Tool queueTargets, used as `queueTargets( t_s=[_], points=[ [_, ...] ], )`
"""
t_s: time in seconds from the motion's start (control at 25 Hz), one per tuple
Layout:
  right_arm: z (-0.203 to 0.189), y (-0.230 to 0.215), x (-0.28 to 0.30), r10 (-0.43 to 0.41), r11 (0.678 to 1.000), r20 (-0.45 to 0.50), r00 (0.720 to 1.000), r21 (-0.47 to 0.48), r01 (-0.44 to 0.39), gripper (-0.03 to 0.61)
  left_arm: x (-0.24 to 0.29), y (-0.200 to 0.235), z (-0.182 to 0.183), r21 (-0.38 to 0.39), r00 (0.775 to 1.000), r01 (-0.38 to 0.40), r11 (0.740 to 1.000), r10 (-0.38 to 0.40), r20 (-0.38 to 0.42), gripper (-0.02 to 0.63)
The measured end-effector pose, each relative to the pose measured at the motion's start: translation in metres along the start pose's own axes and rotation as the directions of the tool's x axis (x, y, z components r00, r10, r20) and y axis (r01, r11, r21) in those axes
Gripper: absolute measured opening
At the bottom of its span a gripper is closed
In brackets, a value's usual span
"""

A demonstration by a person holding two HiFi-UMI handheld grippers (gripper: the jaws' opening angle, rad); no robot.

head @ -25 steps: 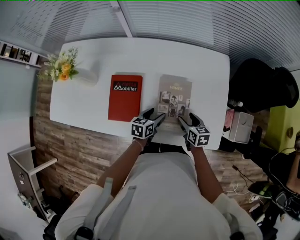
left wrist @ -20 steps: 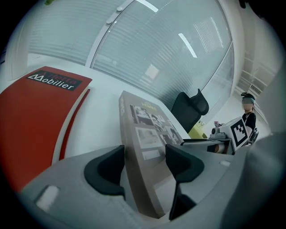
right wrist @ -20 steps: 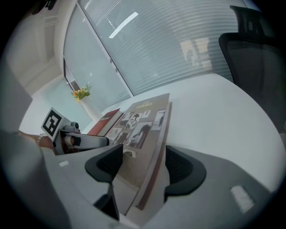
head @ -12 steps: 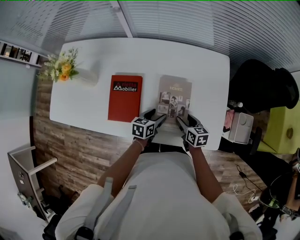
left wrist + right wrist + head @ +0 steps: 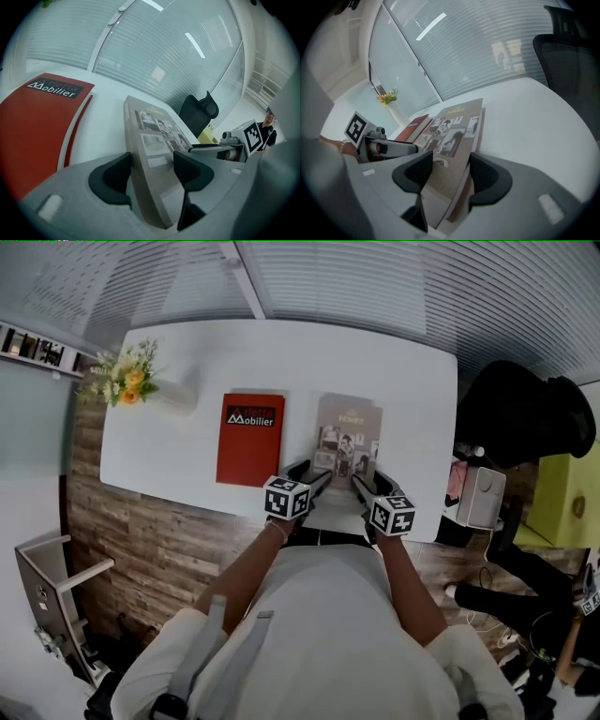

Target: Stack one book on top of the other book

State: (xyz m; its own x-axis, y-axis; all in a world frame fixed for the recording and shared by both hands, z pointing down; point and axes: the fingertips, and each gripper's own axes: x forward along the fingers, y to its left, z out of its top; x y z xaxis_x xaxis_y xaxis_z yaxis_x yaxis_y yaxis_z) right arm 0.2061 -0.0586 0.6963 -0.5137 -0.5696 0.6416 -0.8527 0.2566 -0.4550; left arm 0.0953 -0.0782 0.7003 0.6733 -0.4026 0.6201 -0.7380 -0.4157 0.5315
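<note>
Both grippers are on the grey-brown book (image 5: 349, 432) now, one at each near corner. The left gripper (image 5: 314, 472) has its fingers (image 5: 112, 178) pinching the near left corner, one pad on the photo-printed cover and the other against the edge beside it. The right gripper (image 5: 361, 482) mirrors it on the near right corner, its fingers (image 5: 487, 180) clamped across the cover and the page edge. The book sits at the near side of the white worktop (image 5: 394, 362), right of centre. The red book (image 5: 249, 437) lies flat just beside it on the left, white lettering at its far end, with a strip of bare worktop between the two. Yellow flowers (image 5: 122, 381) stand at the far left corner, and a black office chair (image 5: 525, 413) waits off the right end.
</note>
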Motion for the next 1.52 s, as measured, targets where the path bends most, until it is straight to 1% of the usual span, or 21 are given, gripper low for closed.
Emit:
queueTargets(
  t_s=[0.16,0.68,1.12,1.52],
  points=[
    [0.004,0.001,-0.002,0.002,1.000,0.009,1.000,-0.001,-0.002,0.245,-0.002,-0.002,0.003,-0.004,1.000,-0.001,1.000,0.001,0.011,0.293],
    [0.022,0.014,-0.014,0.006,0.999,0.049,0.999,-0.039,-0.004,0.245,-0.018,-0.012,0.021,0.019,0.999,-0.004,1.000,0.003,0.053,0.291],
    [0.054,0.038,-0.041,0.011,0.998,0.102,0.995,-0.068,-0.004,0.245,-0.048,-0.031,0.049,0.013,0.991,-0.002,1.000,0.000,0.131,0.290],
    [0.080,0.058,-0.068,0.015,0.997,0.139,0.990,-0.077,-0.004,0.244,-0.076,-0.052,0.073,0.024,0.983,-0.006,1.000,0.002,0.182,0.290]
  ],
)
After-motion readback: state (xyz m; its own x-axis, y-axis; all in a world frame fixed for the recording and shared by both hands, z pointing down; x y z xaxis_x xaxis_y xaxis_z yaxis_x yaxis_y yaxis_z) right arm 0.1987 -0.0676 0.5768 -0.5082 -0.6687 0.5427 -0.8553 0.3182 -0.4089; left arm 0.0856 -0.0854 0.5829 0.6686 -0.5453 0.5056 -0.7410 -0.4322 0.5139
